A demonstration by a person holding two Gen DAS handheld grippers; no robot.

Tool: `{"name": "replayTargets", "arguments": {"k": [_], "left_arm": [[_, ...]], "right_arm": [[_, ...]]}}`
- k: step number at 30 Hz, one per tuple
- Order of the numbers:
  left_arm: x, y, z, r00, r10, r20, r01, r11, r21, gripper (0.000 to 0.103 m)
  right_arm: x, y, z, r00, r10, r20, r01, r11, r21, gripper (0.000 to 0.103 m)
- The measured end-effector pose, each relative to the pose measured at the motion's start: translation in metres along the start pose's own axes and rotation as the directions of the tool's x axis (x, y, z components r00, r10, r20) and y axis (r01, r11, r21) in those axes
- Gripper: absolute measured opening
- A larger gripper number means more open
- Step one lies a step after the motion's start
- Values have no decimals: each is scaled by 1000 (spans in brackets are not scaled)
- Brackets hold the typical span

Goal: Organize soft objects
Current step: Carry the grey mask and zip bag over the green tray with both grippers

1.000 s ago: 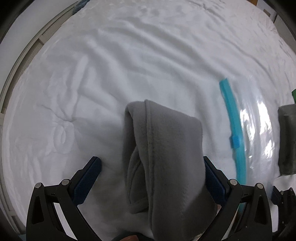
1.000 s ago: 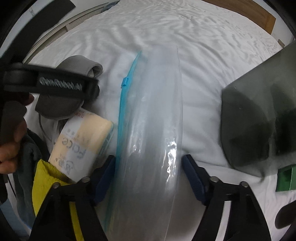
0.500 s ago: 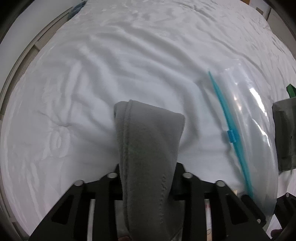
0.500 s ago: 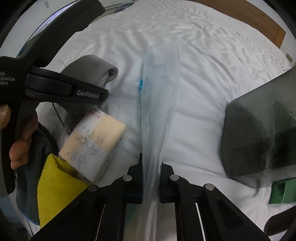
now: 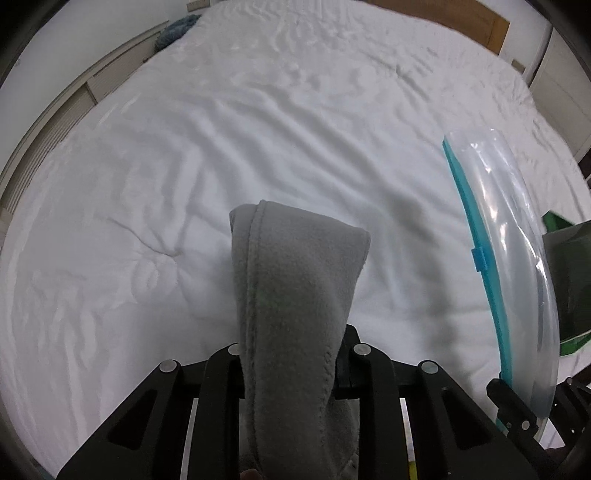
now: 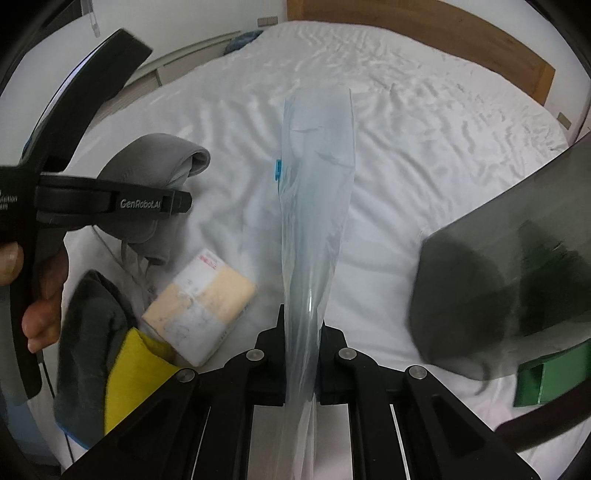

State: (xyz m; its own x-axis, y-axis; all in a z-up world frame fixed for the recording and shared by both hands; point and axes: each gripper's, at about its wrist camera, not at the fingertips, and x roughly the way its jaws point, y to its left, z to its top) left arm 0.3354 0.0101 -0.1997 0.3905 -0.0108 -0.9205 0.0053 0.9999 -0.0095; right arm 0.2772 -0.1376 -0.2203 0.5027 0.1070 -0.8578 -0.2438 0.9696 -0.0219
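Observation:
A folded grey fleece cloth [image 5: 295, 288] stands up between the jaws of my left gripper [image 5: 291, 350], which is shut on it and holds it above the white bed [image 5: 258, 129]. My right gripper [image 6: 303, 354] is shut on a clear zip bag [image 6: 317, 206] with a blue zipper strip, and the bag rises upright in front of it. In the left wrist view the same zip bag [image 5: 517, 258] curves up at the right. In the right wrist view the grey cloth [image 6: 155, 162] shows at the left, pinched in the left gripper [image 6: 177, 201].
On the bed at the lower left lie a wrapped tissue pack [image 6: 199, 314], a yellow cloth [image 6: 129, 373] and a dark grey cloth [image 6: 88, 332]. A dark translucent container [image 6: 498, 277] and a green box [image 6: 550, 373] sit at the right. A wooden headboard [image 6: 424, 33] borders the far side.
Both grippers went from open to shut, the left on the grey cloth and the right on the zip bag. Both then rose, lifting cloth and bag off the bed.

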Motion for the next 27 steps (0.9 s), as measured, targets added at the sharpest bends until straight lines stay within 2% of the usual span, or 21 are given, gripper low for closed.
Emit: {"name": "replayTargets", "arguments": {"k": [9,14,21,27], "left_arm": [[-55,10,1,994,-47,97,50,998,-30,19],[-92,18,-9,987,-58,148,68,996,-65,19],[-135,22,-39,986,-32,164,47,995,-88,19],[-165,14,-82,988,-41,147,54,995,-81,19]], "right_arm": [[-50,7,-2,997,5,79,-5,1000,-5,8],[-85,7,-9,993,20,118,-20,1000,-7,8],[-133,6,-37,989,80,126,-75,996,-44,8],[-179,3,-82,988,126,93,-115,987,-116,8]]}}
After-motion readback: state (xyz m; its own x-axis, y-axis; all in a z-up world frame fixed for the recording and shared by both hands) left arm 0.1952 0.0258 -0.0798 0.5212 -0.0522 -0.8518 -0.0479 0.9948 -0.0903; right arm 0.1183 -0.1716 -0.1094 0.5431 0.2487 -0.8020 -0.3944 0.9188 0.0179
